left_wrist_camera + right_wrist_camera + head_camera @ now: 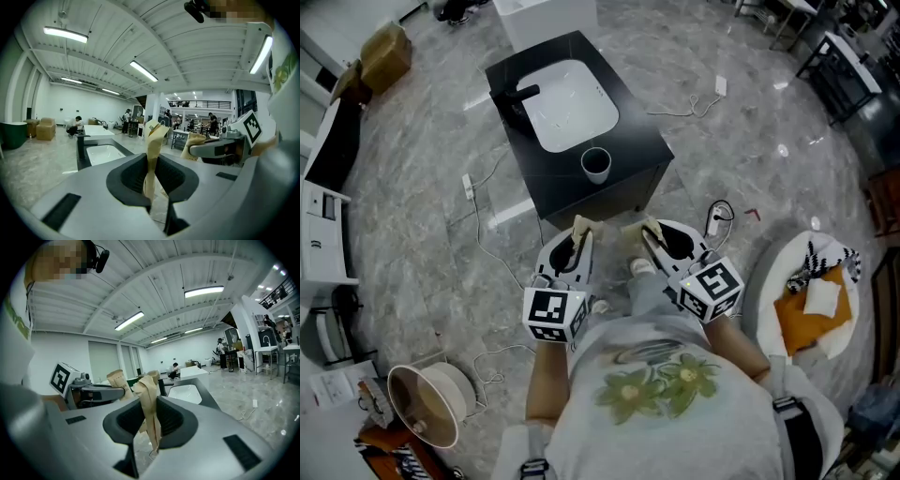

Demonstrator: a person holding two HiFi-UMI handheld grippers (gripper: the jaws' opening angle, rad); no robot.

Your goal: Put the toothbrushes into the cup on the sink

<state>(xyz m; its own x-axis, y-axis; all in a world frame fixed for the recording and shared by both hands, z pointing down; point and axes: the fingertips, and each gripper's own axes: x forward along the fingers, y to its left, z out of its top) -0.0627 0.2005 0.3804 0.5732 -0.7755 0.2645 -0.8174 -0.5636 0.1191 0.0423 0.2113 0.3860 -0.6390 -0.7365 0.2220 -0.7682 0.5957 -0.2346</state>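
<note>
Close to the body, two tools are held side by side. A long tan paper-wrapped toothbrush [153, 145] is pinched between the jaws of the left hand-held gripper [578, 242]. A second tan paper-wrapped toothbrush [147, 404] is pinched the same way in the right hand-held gripper [652, 239]. Each toothbrush is gripped low down, and its long side sticks out past the jaws, pointed forward.

Past the tips, a strip of grey stone floor [694, 187] is seen. Beyond that strip stands the black sink cabinet [647, 141], so nothing is over the surface yet. The round white cup [596, 164] is set on the near edge of that surface, standing upright with its mouth up. It lies straight ahead of the left hand-held gripper, which is judged a little nearer to it than the right one. Behind the cup lies the white basin [572, 103].
</note>
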